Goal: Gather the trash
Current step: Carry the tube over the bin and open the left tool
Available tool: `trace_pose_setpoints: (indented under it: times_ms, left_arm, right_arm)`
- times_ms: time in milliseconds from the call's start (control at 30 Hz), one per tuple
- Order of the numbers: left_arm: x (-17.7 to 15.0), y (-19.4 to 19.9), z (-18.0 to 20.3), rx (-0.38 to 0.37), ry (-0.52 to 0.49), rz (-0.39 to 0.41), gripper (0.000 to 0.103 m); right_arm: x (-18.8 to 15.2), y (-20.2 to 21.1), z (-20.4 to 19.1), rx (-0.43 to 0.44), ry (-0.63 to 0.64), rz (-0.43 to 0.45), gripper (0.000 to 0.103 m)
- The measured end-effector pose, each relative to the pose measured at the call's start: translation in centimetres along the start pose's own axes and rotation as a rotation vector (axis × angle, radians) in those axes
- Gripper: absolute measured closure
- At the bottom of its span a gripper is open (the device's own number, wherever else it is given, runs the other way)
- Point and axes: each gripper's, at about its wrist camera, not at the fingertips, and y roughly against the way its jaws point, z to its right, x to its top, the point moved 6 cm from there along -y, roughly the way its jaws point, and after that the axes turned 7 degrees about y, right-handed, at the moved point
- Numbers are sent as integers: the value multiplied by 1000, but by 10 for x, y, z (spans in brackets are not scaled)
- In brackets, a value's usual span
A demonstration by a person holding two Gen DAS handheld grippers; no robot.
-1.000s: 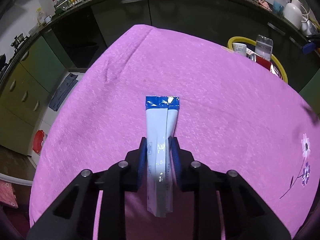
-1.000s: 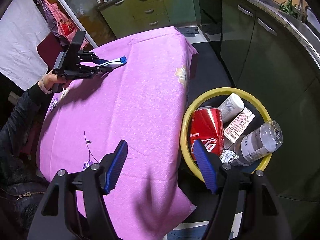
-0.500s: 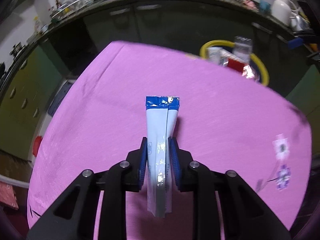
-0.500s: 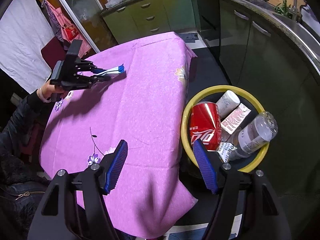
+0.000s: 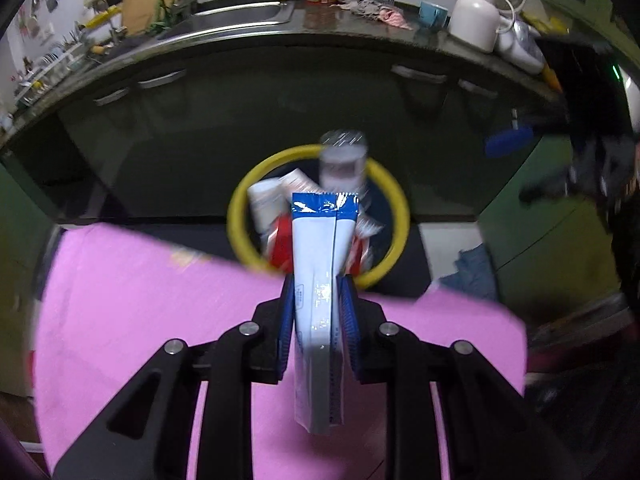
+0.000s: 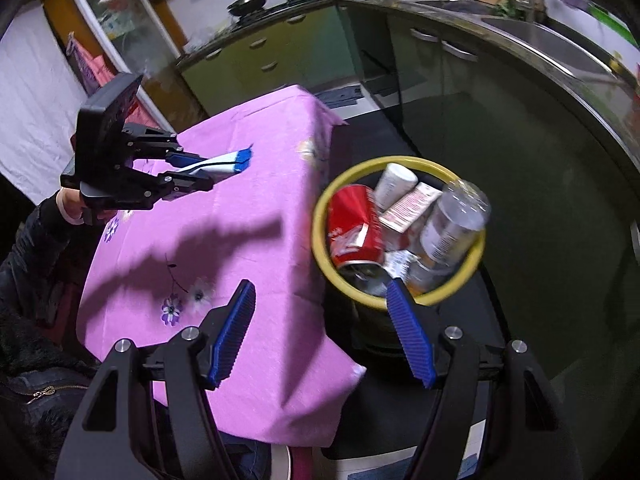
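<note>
Clearly pinched between the blue pads of the left tongs (image 5: 316, 312), a long white sachet with a blue sealed end (image 5: 320, 280) stood lengthwise along the fingers, its blue tip pointing forward and its other end hanging out behind the pads. It was in the air above the pink cloth of the counter (image 5: 140, 300), near the counter's far edge. From the left wrist view the blue tip lined up with the yellow-rimmed trash bin (image 5: 240, 208), which stood on the floor just beside the counter.

The bin already held a red soda can (image 6: 354, 226), a clear plastic bottle (image 6: 452, 220), a white tube (image 6: 394, 184) and some crumpled wrappers. This looked like the carrying step: the sachet was picked up but not yet over the bin's mouth. The next move probably called for bringing the tip past the counter edge and above the rim, then spreading the pads so the sachet dropped in among the other rubbish.

The left tongs stood narrow, closed on the thin sachet. The right tongs (image 6: 320, 324) stood wide with nothing between their pads, hovering over the counter's corner and the bin's near rim, touching neither so far as could be told. A dark sleeve (image 6: 36, 232) showed behind the left tongs.
</note>
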Motion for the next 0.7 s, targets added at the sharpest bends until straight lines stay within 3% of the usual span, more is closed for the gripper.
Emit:
trace_pose_setpoints:
  times_ms: [300, 500, 700]
  left_arm:
    - [55, -83, 45, -16, 21, -32, 80]
    - [65, -115, 45, -47, 138, -33, 78]
    - [64, -135, 35, -29, 284, -15, 78]
  right_arm:
    - [-27, 11, 32, 7, -72, 18, 35]
    - [-34, 11, 34, 12, -74, 20, 35]
    - [-39, 6, 39, 14, -93, 15, 35]
